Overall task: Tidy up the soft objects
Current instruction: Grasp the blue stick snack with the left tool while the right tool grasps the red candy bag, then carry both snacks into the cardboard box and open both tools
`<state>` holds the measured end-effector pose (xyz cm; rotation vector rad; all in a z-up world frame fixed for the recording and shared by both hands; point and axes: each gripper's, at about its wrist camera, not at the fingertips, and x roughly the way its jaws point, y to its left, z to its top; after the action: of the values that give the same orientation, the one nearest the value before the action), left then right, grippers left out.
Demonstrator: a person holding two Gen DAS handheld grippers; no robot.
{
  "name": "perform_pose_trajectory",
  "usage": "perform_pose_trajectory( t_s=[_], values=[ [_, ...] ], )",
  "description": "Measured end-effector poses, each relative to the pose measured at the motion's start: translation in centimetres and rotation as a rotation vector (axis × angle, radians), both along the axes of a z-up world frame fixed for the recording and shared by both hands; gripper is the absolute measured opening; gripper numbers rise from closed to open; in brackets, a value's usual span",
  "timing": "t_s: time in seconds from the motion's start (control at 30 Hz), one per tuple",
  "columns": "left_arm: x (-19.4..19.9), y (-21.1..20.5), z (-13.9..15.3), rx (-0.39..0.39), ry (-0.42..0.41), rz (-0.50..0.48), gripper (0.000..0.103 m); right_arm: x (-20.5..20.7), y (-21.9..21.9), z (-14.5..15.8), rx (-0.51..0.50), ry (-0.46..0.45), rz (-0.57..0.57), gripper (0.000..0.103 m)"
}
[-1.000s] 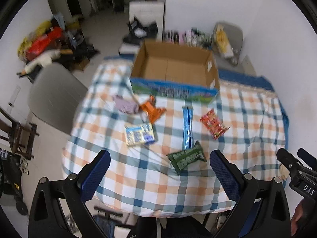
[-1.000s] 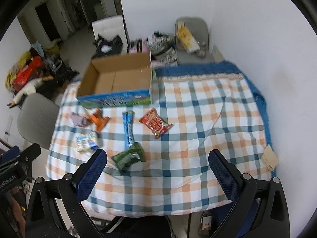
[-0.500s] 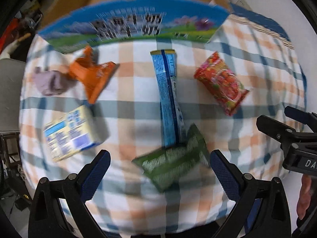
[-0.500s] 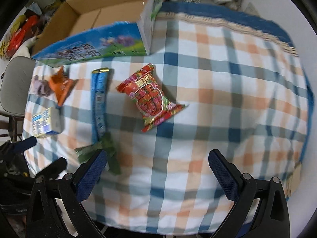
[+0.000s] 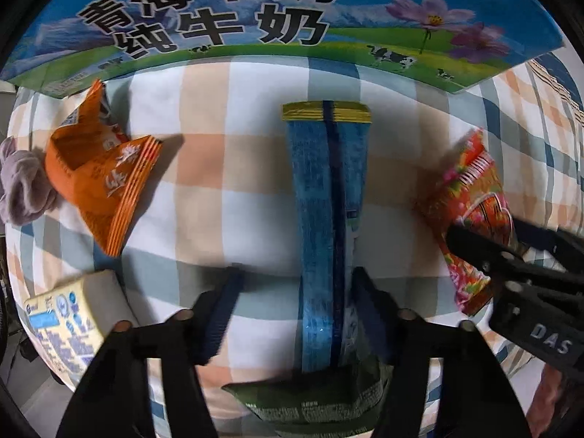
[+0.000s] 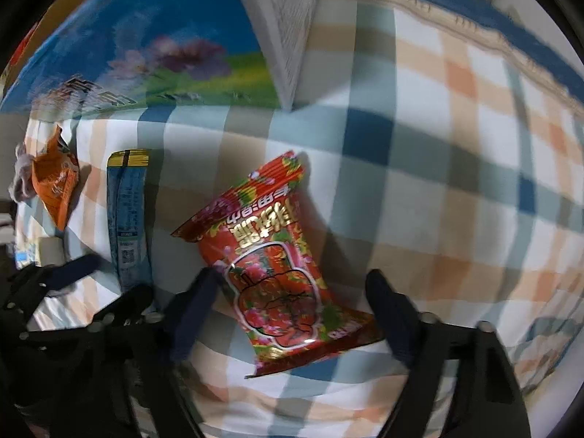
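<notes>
A long blue snack packet (image 5: 325,219) lies on the checked cloth, its near end over a green packet (image 5: 310,398). My left gripper (image 5: 297,292) is open, low over the table, its fingers on either side of the blue packet. A red snack packet (image 6: 277,266) lies between the open fingers of my right gripper (image 6: 292,303); it also shows in the left wrist view (image 5: 471,215), with the right gripper (image 5: 511,255) over it. The blue packet also shows in the right wrist view (image 6: 127,219).
An orange packet (image 5: 102,179), a grey-purple soft cloth (image 5: 22,186) and a pale yellow tissue pack (image 5: 65,321) lie to the left. The blue and green printed cardboard box (image 5: 255,18) stands just behind the packets. Checked tablecloth (image 6: 456,182) stretches to the right.
Both grippers have dropped from high above the table down close to the cloth. The left now straddles the blue packet and the right straddles the red packet. Both have narrowed somewhat.
</notes>
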<state>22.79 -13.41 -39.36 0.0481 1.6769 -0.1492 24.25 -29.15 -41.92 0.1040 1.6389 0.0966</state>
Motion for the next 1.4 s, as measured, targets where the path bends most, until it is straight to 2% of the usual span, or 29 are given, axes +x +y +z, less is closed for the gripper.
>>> perform_pose_trajectory(
  t_s=[0.1, 0.23, 0.4, 0.5, 0.6, 0.8, 0.97, 1.17, 1.2, 1.3, 1.4],
  values=[
    [-0.9, 0.4, 0.6, -0.008, -0.007, -0.006, 0.034, -1.1, -1.1, -0.1, 0.031, 0.056, -0.094, 0.060],
    [-1.4, 0.7, 1.2, 0.004, 0.007, -0.025, 0.035, -2.6, -1.5, -0.1, 0.072, 0.094, -0.127, 0.060],
    [-1.7, 0.3, 1.2, 0.023, -0.005, -0.012, 0.032, -2.8, -0.9, -1.2, 0.034, 0.118, -0.118, 0.063],
    [-1.4, 0.2, 1.3, 0.025, -0.029, 0.006, 0.021, -3.5, -0.4, -1.7, 0.002, 0.124, -0.118, 0.060],
    [-1.5, 1.1, 2.6, 0.028, -0.054, 0.011, 0.014, -4.1, -0.4, -1.9, 0.003, 0.120, -0.131, 0.053],
    [-3.5, 2.2, 7.9, 0.053, -0.162, 0.010, 0.013, -4.6, 0.0, -0.8, 0.027, 0.079, -0.144, 0.050],
    [-6.4, 2.1, 14.5, 0.043, -0.257, -0.014, 0.013, -6.9, 0.3, 2.7, 0.080, 0.011, -0.147, 0.050],
    [-8.2, 1.9, 21.5, 0.017, -0.328, -0.046, 0.013, -9.4, 0.5, 9.4, 0.163, -0.095, -0.140, 0.050],
    [-7.8, 2.2, 21.5, 0.005, -0.335, -0.048, 0.013, -9.9, 0.7, 10.6, 0.170, -0.116, -0.137, 0.050],
    [-7.8, 2.8, 24.1, -0.019, -0.374, -0.054, 0.013, -10.2, 0.6, 14.3, 0.191, -0.169, -0.135, 0.050],
    [-4.6, 4.0, 23.3, -0.038, -0.411, -0.069, 0.013, -10.0, 0.4, 17.7, 0.202, -0.217, -0.138, 0.050]
  ],
)
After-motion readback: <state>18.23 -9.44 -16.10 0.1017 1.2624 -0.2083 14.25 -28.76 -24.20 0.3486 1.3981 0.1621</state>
